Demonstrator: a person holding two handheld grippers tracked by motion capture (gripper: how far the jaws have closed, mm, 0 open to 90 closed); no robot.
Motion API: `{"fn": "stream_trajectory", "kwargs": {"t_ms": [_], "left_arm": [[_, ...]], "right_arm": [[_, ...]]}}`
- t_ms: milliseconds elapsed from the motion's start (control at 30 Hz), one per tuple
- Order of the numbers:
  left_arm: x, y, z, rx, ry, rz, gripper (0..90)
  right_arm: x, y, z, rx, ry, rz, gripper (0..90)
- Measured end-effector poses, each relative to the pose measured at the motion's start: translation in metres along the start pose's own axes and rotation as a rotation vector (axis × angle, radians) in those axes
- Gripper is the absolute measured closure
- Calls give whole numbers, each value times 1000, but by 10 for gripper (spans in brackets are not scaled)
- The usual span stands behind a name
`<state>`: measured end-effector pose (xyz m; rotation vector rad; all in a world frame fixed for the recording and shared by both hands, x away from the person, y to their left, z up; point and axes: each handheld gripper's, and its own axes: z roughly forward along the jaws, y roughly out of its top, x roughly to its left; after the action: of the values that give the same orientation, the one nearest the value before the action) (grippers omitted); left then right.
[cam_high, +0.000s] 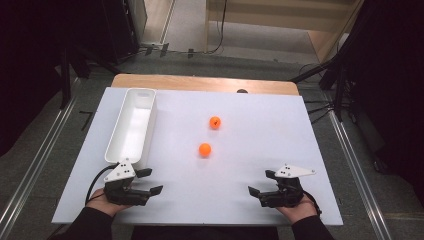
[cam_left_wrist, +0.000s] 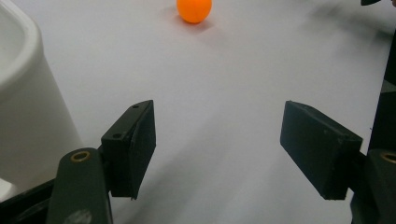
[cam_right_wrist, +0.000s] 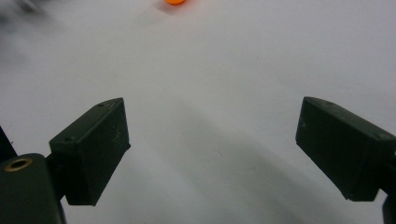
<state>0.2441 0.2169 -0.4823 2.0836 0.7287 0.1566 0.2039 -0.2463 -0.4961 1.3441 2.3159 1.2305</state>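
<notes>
Resting both the left gripper (cam_high: 150, 182) and right gripper (cam_high: 259, 183) at the near edge, jaws parted and empty, readying a reach toward the nearer small orange plastic ball (cam_high: 204, 149) at twelve o'clock; second orange ball (cam_high: 215, 122) beyond; long white plastic bin (cam_high: 131, 126) waiting at ten o'clock.

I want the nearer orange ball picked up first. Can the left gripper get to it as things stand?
Probably yes. The left gripper is open and holds nothing, and bare white table lies between it and the nearer orange ball. The white bin stands off to its left, out of that path.
</notes>
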Motion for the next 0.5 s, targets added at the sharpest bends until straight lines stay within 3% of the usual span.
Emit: {"fn": "stream_trajectory", "kwargs": {"t_ms": [400,500], "left_arm": [[0,2,0,9,-7,-14,272],[-1,2,1,30,2,-15,264]], "right_arm": [[0,0,0,7,6,-7,84],[2,0,1,14,8,-2,84]]}}
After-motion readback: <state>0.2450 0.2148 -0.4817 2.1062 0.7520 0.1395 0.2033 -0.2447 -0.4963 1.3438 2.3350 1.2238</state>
